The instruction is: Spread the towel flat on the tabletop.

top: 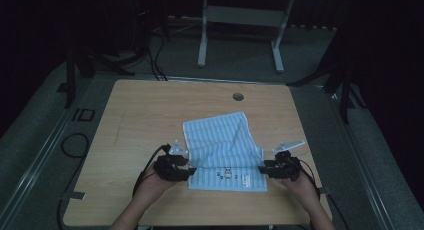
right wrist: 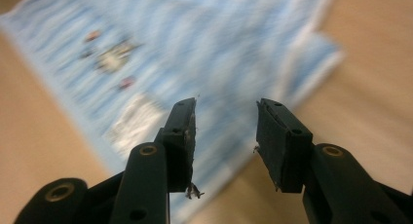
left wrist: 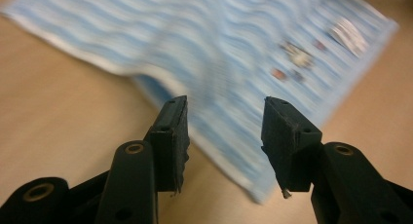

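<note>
Surroundings: dim room, with a wooden bench [top: 150, 115] filling the middle of the high view.
Cloth: a blue-and-white striped towel [top: 222, 145] is lying partly folded just right of centre on the bench, printed edge toward the lower frame.
Left tongs [top: 191, 173]: sitting at the towel's lower left edge, jaws parted, gripping nothing.
Right tongs [top: 261, 169]: sitting at the towel's lower right edge, jaws likewise parted, nothing pinched.
</note>
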`<state>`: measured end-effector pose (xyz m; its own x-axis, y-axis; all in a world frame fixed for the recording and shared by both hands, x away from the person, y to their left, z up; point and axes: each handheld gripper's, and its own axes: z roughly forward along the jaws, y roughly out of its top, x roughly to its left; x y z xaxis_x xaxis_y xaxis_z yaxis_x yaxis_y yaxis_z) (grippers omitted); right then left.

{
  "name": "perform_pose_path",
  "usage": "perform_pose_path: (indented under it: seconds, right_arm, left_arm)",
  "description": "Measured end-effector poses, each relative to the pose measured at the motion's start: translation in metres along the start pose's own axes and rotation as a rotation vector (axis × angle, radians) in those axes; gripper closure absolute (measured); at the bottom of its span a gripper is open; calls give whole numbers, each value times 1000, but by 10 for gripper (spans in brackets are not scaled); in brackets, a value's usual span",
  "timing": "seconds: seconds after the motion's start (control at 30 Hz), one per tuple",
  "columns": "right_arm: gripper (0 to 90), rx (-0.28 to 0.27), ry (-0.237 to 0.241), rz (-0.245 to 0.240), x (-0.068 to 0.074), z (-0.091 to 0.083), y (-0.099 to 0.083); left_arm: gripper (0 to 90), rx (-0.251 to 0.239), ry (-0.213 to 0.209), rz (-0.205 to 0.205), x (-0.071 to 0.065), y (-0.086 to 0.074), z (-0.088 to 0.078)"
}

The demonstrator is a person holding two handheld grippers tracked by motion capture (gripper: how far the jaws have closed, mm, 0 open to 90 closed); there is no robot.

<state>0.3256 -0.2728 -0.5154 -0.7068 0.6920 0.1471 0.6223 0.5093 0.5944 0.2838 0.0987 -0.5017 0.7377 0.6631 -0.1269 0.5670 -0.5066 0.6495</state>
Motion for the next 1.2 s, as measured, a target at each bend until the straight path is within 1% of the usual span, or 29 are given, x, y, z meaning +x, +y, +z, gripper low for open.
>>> perform_pose_path:
  seconds: [0.03, 0.07, 0.13, 0.17, 0.2, 0.23, 0.27, 0.33, 0.4, 0.43, 0.5, 0.53, 0.6, 0.63, 0.7, 0.8, 0.9, 0.97, 1.03, 1.07, 1.1, 1.13, 1.17, 1.2]
  right_arm:
    - [581, 2, 21, -5, 5, 1, -3]
    - [581, 7, 30, -19, 11, 2, -6]
    - [580, 5, 41, -38, 18, 2, -11]
    - [574, 6, 55, -50, 23, 3, -14]
    - [571, 4, 49, -61, 25, 3, -16]
    - [569, 11, 45, -63, 28, 4, -19]
    - [560, 25, 41, -76, 30, 6, -20]
    - [551, 50, 21, -99, 33, 9, -23]
    - [551, 69, -5, -130, 35, 12, -25]
    - [551, 64, -11, -135, 35, 13, -25]
    - [553, 63, -14, -138, 33, 14, -23]
    - [553, 61, -23, -138, 32, 15, -21]
    - [553, 59, -31, -132, 27, 18, -17]
    - [552, 58, -37, -131, 24, 19, -15]
    - [552, 58, -46, -124, 19, 22, -10]
    - [552, 57, -56, -121, 11, 26, -3]
    - [553, 50, -64, -101, 1, 29, 4]
    - [553, 47, -63, -88, -5, 31, 8]
    - [552, 45, -62, -77, -9, 32, 11]
    - [545, 47, -62, -70, -11, 33, 12]
    - [533, 53, -63, -63, -13, 33, 14]
    - [525, 59, -53, -52, -14, 32, 14]
    - [526, 58, -40, -52, -13, 29, 14]
    - [526, 47, -25, -56, -12, 26, 14]
  left_arm:
    - [531, 12, -14, 15, -5, -1, 3]
    - [531, 22, -24, 31, -9, -3, 7]
    - [530, 47, -30, 47, -15, -5, 14]
    - [530, 52, -32, 52, -17, -6, 17]
    - [529, 62, -41, 52, -17, -6, 20]
    - [529, 72, -40, 58, -18, -6, 23]
    - [528, 78, -32, 67, -18, -7, 26]
    - [528, 95, -32, 59, -15, -7, 32]
    - [528, 108, -23, 55, -12, -8, 38]
    - [528, 119, -23, 53, -10, -8, 41]
    - [529, 107, -12, 46, -5, -6, 45]
    - [529, 109, -10, 44, -3, -4, 47]
    - [529, 105, 7, 48, 2, 1, 51]
    - [529, 98, 11, 40, 5, 4, 53]
    - [529, 100, 22, 38, 11, 10, 57]
    - [528, 88, 31, 29, 20, 18, 63]
    - [527, 74, 42, 16, 30, 25, 69]
    - [527, 75, 47, 14, 35, 30, 72]
    - [514, 80, 48, 17, 39, 33, 74]
    - [503, 90, 46, 3, 41, 35, 73]
    - [490, 88, 44, -19, 41, 36, 71]
    - [491, 74, 40, -13, 39, 36, 67]
    - [491, 62, 27, -4, 36, 35, 64]
    - [491, 59, 20, 14, 34, 34, 62]
